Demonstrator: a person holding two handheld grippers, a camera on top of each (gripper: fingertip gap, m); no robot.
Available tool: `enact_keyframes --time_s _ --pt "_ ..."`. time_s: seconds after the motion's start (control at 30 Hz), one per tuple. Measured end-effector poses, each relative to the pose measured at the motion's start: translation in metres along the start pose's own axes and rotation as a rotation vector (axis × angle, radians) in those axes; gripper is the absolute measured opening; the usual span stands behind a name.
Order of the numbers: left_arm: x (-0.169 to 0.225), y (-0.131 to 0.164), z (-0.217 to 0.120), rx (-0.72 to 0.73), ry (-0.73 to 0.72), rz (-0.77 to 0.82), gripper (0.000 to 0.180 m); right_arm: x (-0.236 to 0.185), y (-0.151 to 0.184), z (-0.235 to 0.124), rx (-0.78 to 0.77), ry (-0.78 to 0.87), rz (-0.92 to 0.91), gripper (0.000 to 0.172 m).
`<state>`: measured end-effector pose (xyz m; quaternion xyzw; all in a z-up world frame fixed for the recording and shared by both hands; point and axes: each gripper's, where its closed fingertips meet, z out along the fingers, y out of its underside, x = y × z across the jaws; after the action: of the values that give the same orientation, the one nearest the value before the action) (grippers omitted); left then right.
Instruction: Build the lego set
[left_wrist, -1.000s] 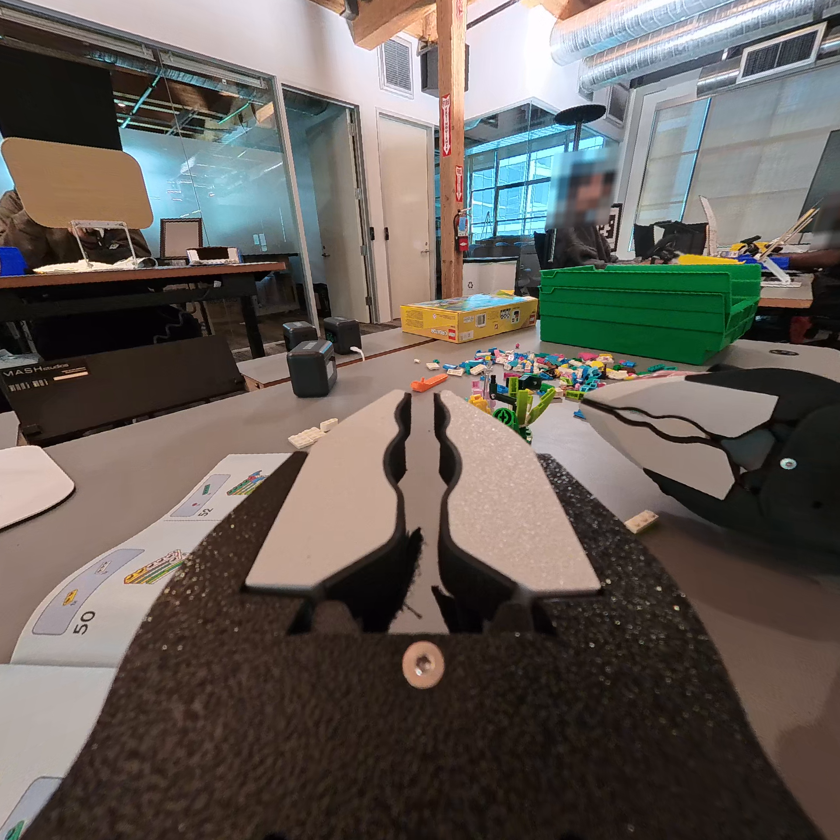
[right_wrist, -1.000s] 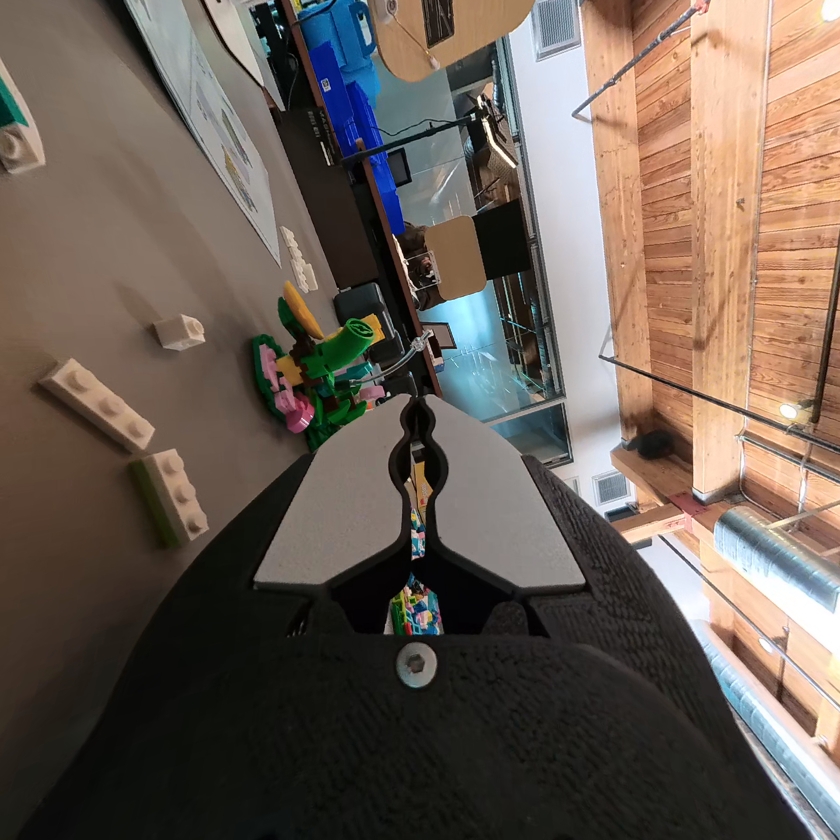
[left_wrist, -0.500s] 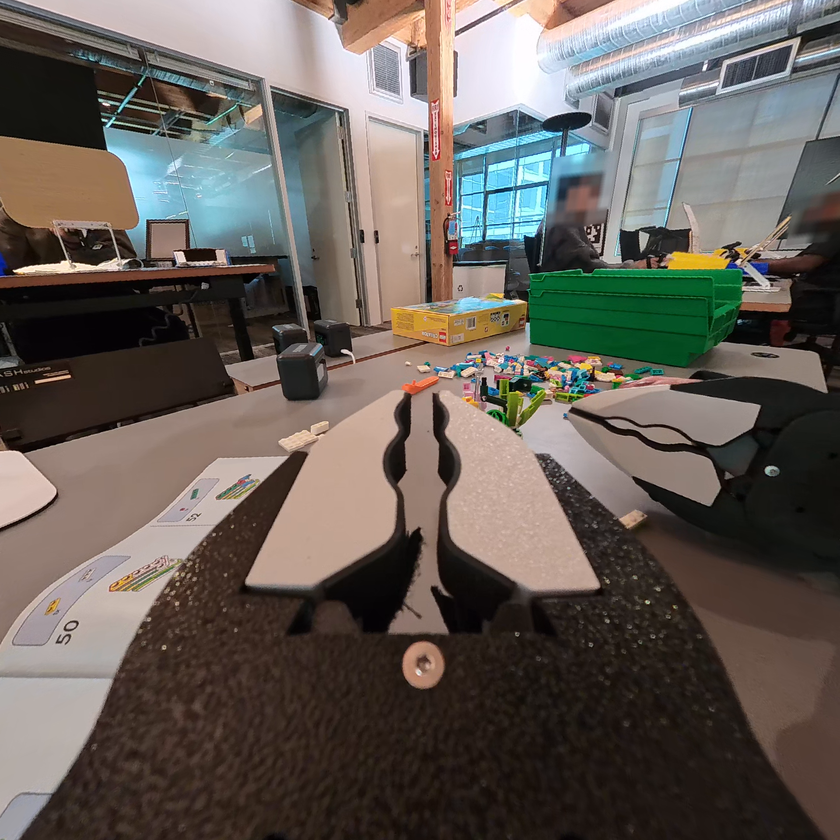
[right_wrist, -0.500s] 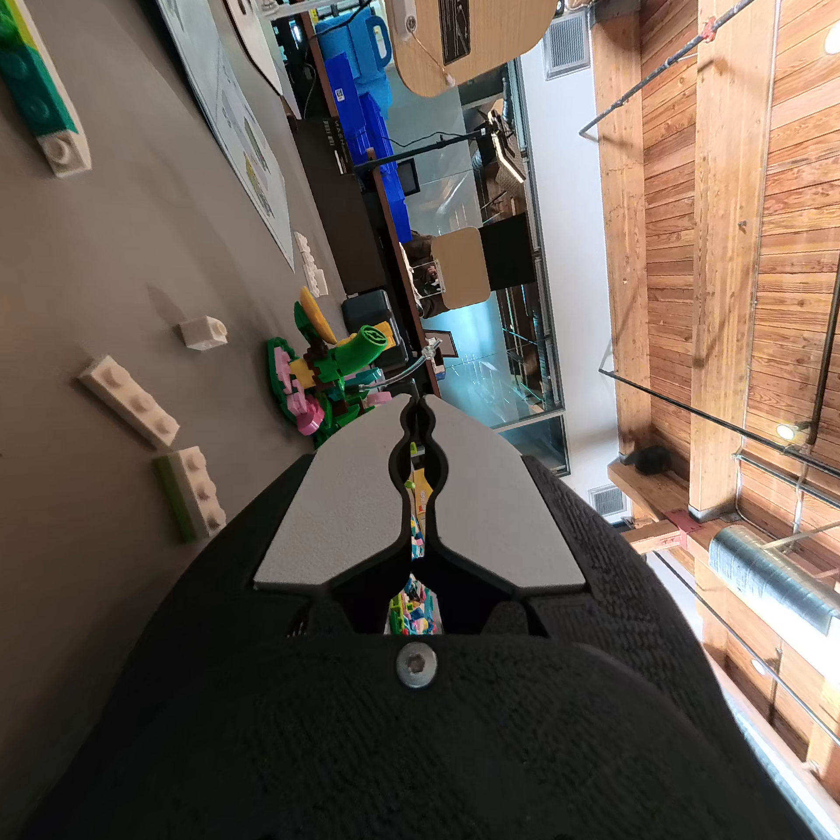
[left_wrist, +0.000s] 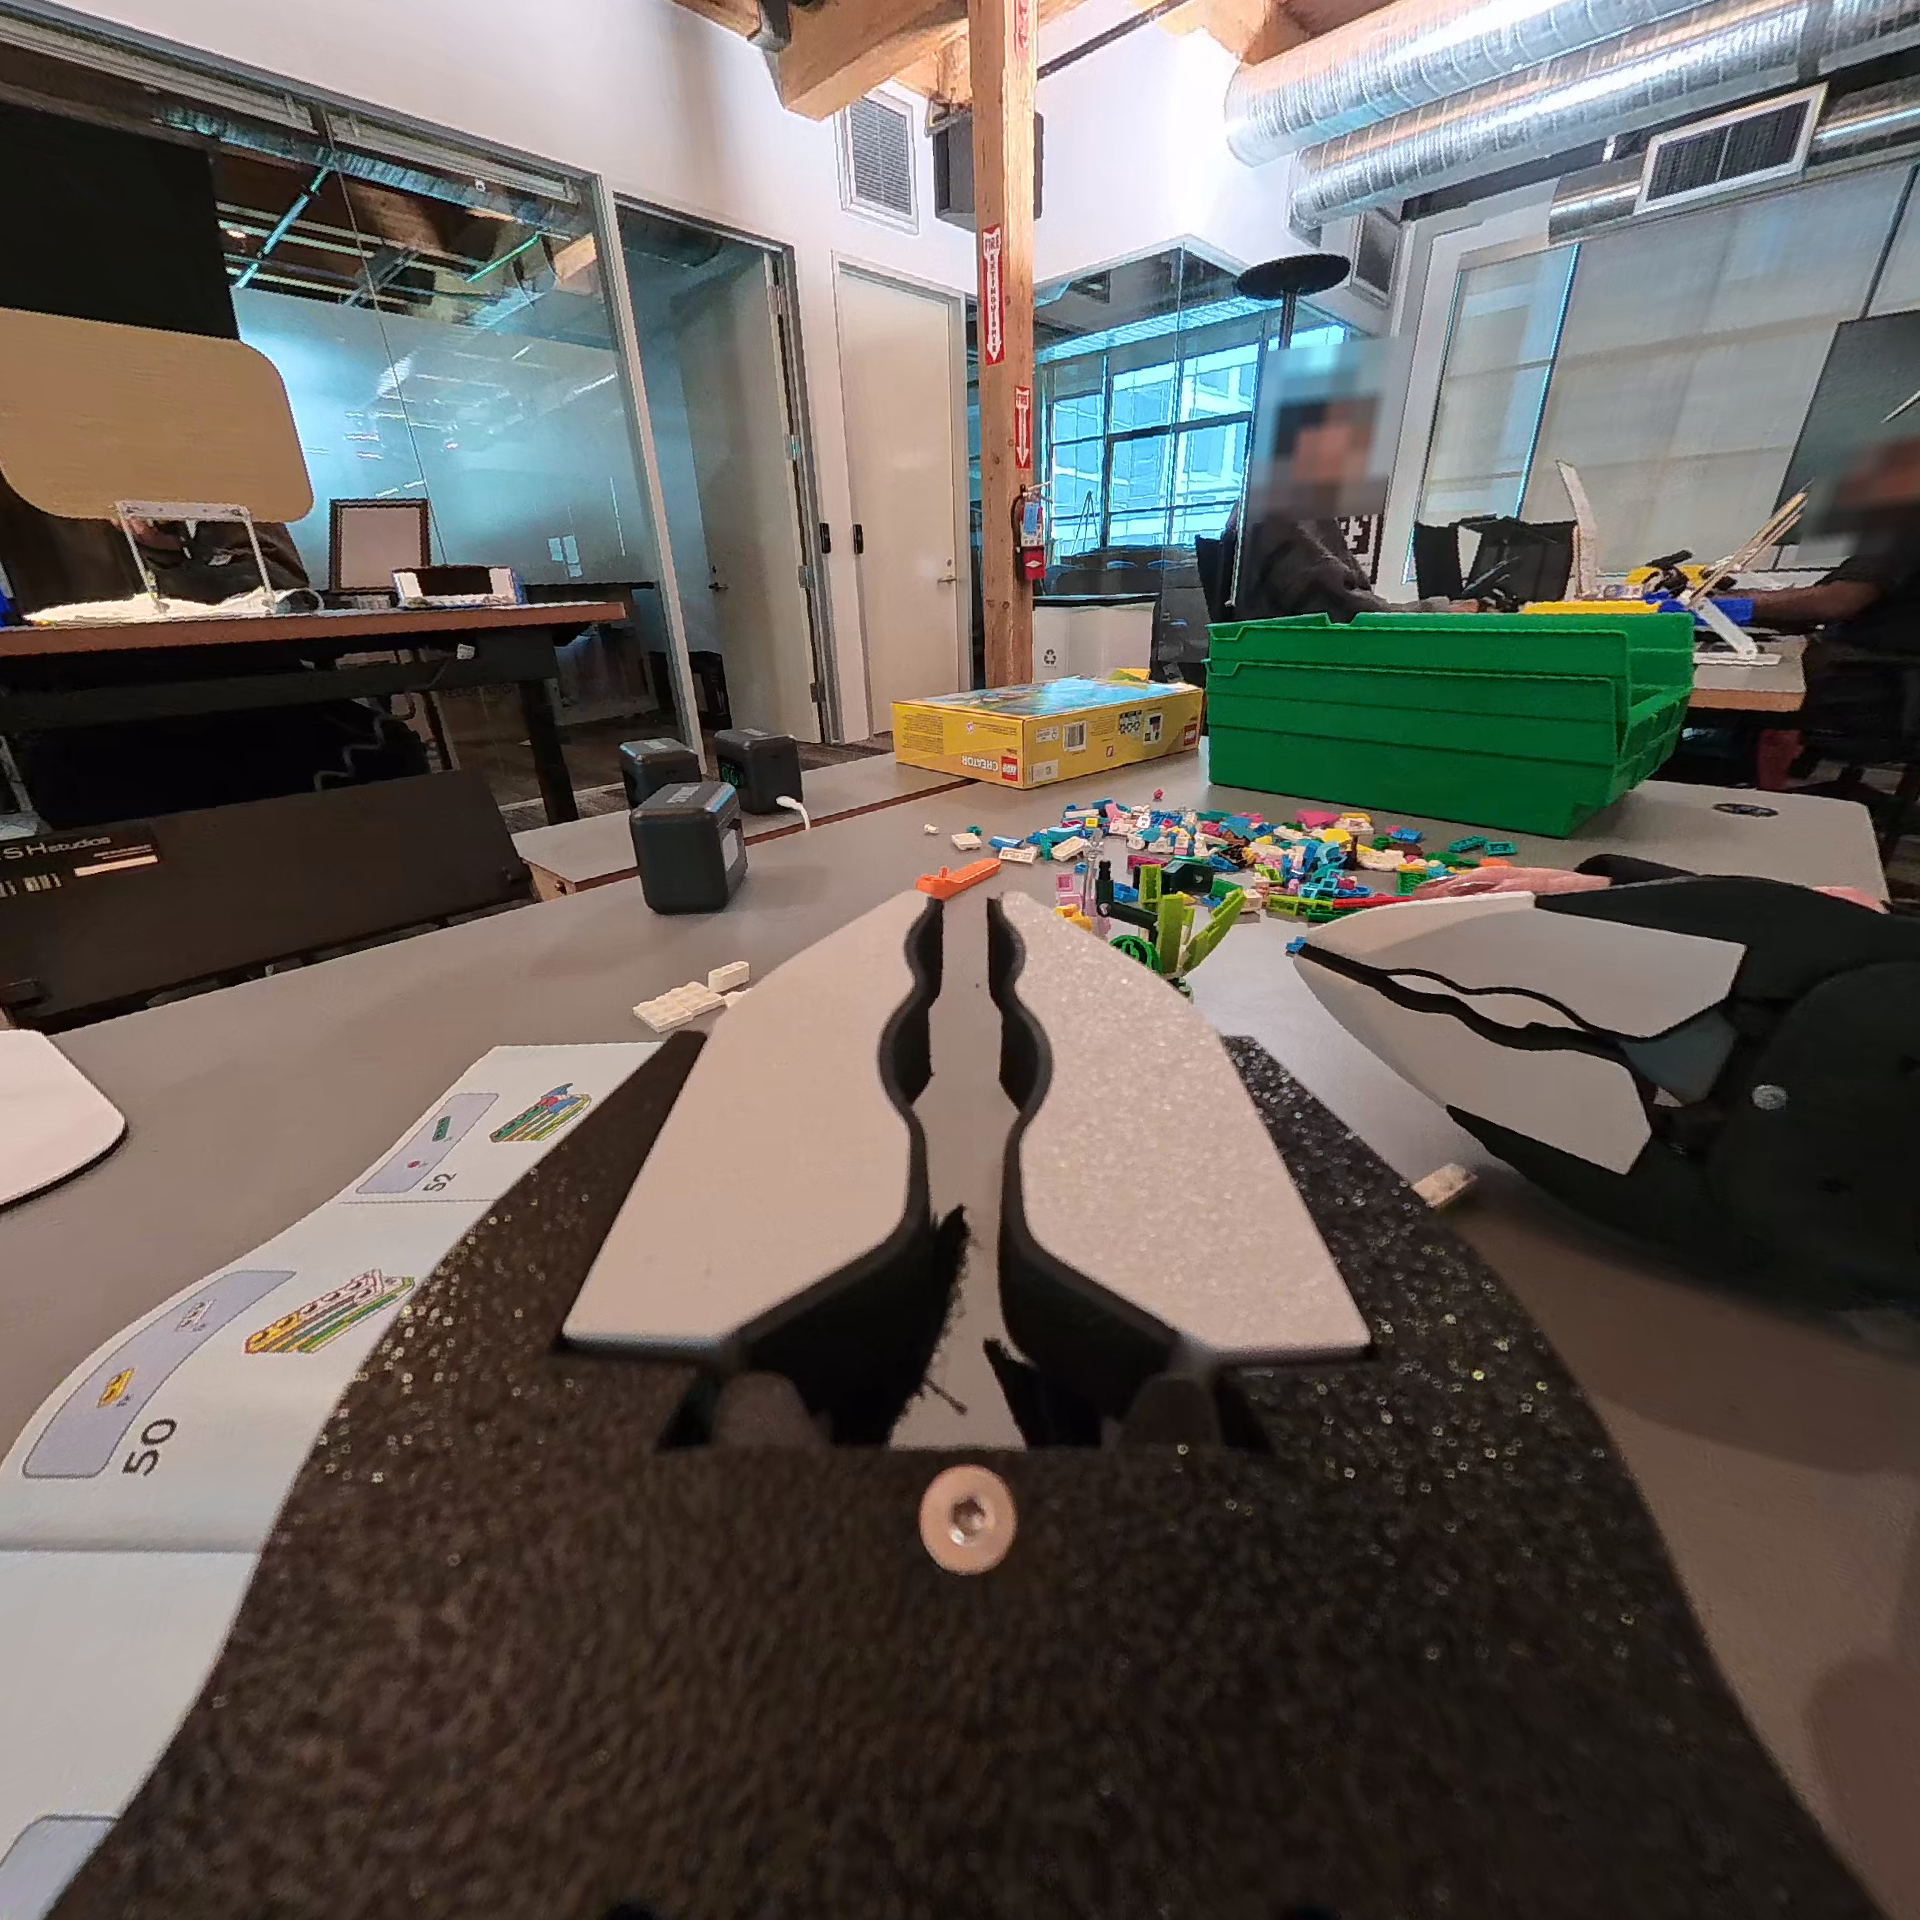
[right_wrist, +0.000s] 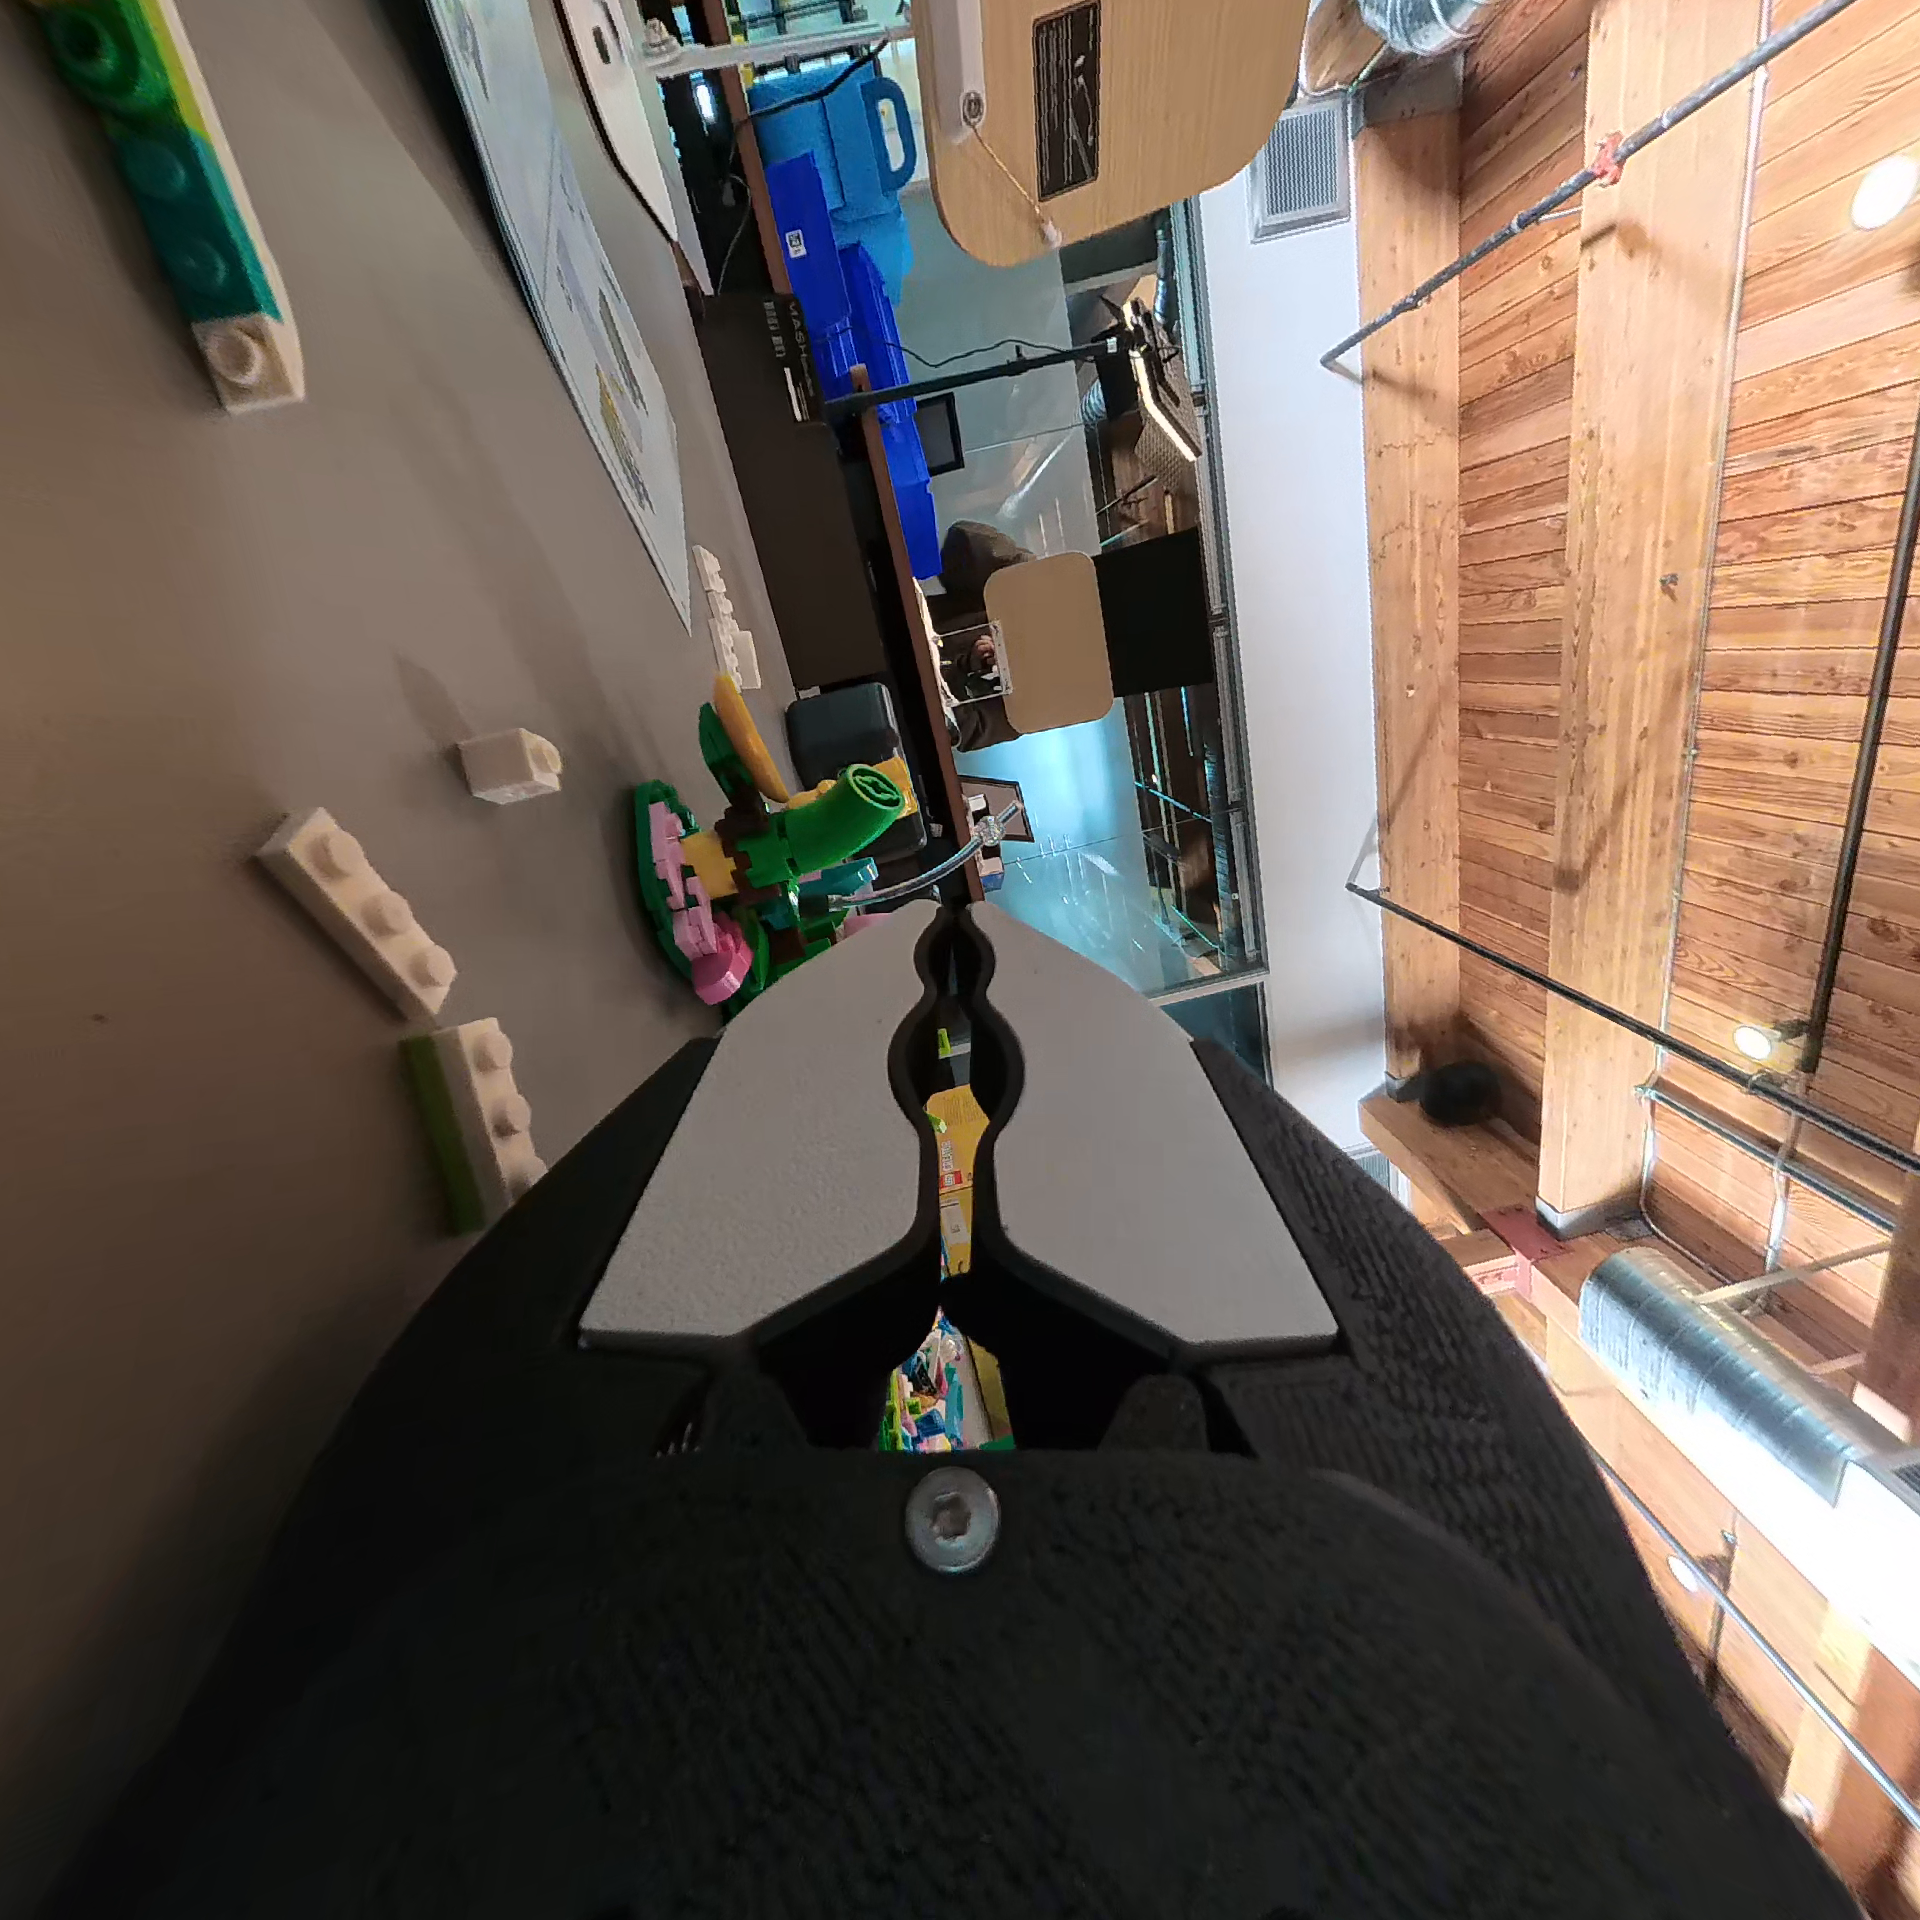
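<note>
My left gripper (left_wrist: 964, 902) hovers low over the grey table (left_wrist: 416, 997), its jaws a narrow slit apart with nothing between them. Ahead of it lie an orange piece (left_wrist: 956, 878) and a small green and pink brick flower model (left_wrist: 1153, 914). My right gripper (right_wrist: 956, 909) is turned on its side, shut and empty, with its tips next to the same model (right_wrist: 748, 883). It also shows in the left wrist view (left_wrist: 1304, 951), shut, to the right of my left gripper. Near it lie a white plate (right_wrist: 358, 925), a green and white brick (right_wrist: 468, 1122) and a small white brick (right_wrist: 509, 764).
A pile of loose coloured bricks (left_wrist: 1247, 842) lies in front of stacked green bins (left_wrist: 1434, 717) and a yellow box (left_wrist: 1039, 727). An instruction booklet (left_wrist: 312, 1299) lies at the left, with white plates (left_wrist: 681, 1003) and black cubes (left_wrist: 686, 847) beyond. People sit at desks behind. There is about 12 cm between the tips of the two grippers. From the right gripper's tips to the small white brick (right_wrist: 509, 764) is close to 7 cm. The white plate (right_wrist: 358, 925) lies around 8 cm away from my right fingertips.
Both grippers have drifted slightly over the table; the bricks and model slide a little in the right wrist view. Neither gripper's jaws have visibly changed.
</note>
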<state>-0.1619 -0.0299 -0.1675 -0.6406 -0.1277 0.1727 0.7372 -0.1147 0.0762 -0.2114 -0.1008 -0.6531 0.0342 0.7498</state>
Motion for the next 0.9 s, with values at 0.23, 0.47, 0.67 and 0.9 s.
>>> enact_keyframes --time_s 0.23,0.47,0.67,0.9 --pt "0.0001 0.0001 0.0002 -0.001 0.001 0.0 0.007 -0.0014 -0.0039 -0.001 0.018 -0.001 -0.026 0.0" --pt "0.0003 0.0002 0.0004 -0.002 0.003 0.001 0.007 -0.0017 -0.0049 -0.0011 0.022 -0.003 -0.03 0.0" --pt "0.0003 0.0002 0.0005 -0.003 0.003 -0.001 0.007 -0.0018 -0.0064 -0.0015 0.029 -0.001 -0.038 0.0" --pt "0.0005 0.0002 0.0005 -0.003 0.005 -0.002 0.006 -0.0026 -0.0068 -0.0015 0.029 -0.004 -0.044 0.0"
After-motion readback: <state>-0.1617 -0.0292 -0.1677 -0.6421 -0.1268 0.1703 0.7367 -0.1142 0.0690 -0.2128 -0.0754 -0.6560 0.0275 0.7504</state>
